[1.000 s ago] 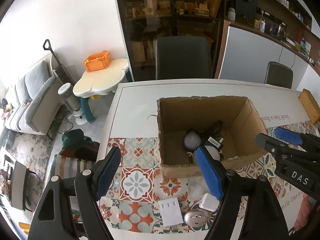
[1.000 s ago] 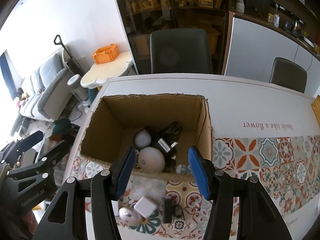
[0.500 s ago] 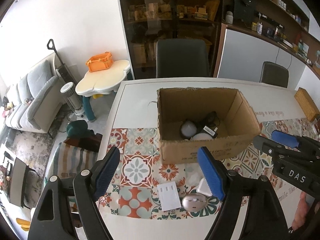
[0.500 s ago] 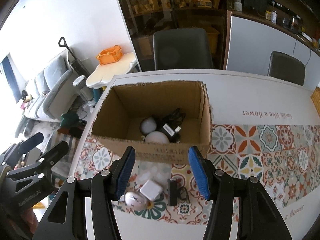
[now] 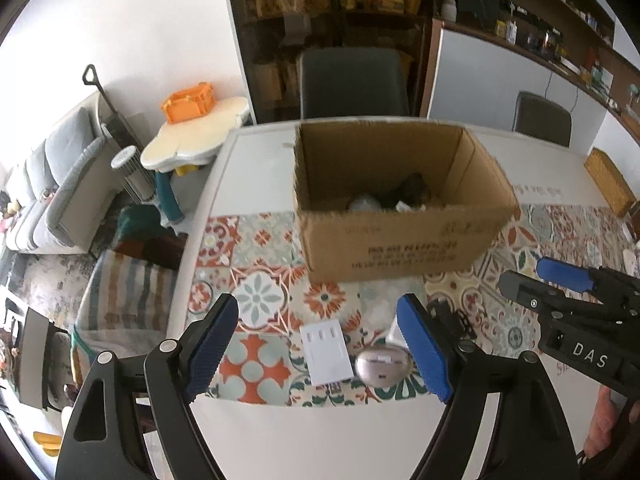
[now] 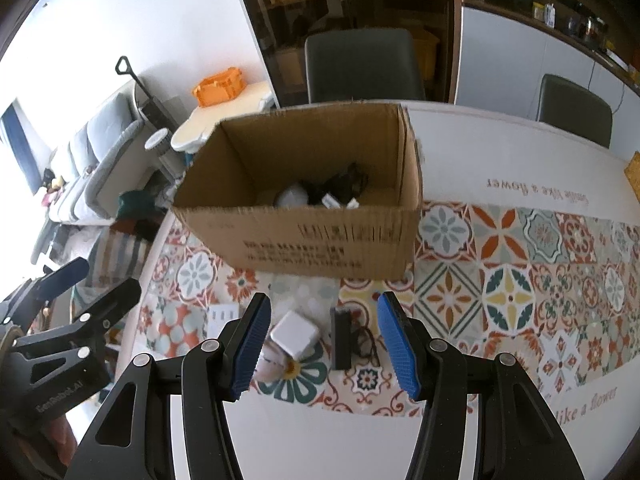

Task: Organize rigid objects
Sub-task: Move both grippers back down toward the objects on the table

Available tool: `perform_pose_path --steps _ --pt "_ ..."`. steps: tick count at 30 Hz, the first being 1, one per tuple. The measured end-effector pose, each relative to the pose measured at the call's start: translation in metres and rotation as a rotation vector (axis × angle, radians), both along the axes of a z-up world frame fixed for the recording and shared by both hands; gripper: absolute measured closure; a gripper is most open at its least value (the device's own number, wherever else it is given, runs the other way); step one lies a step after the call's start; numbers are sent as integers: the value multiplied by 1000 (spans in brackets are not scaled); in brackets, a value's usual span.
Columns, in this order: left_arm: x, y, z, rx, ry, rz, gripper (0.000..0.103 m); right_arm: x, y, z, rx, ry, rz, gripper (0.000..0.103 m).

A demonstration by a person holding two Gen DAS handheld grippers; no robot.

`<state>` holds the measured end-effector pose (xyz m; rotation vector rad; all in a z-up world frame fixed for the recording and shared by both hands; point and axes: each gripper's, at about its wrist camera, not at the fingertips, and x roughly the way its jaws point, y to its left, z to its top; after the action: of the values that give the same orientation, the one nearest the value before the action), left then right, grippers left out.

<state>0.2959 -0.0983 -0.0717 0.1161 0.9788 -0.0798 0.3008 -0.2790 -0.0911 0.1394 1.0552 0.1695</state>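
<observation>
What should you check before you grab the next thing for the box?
1. Right hand-held gripper open and empty: ok.
2. Left hand-held gripper open and empty: ok.
3. White cube charger lies between the right fingers' line: ok.
4. Black adapter clear of the charger: cannot tell, they lie close.
5. Cardboard box open, with room: ok.
6. White power strip and silver mouse still outside the box: not ok.

Black frames, ribbed blue pads (image 5: 423,352)
</observation>
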Motion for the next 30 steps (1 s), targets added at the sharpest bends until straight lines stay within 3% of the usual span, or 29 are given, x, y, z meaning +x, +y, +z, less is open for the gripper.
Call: perform_pose_path --steps 16,30 --pt "-2 -6 -49 5 106 -7 21 -4 1 -50 -5 113 20 47" --pt "-1 -6 -79 19 149 -6 21 2 6 -82 -16 174 43 47"
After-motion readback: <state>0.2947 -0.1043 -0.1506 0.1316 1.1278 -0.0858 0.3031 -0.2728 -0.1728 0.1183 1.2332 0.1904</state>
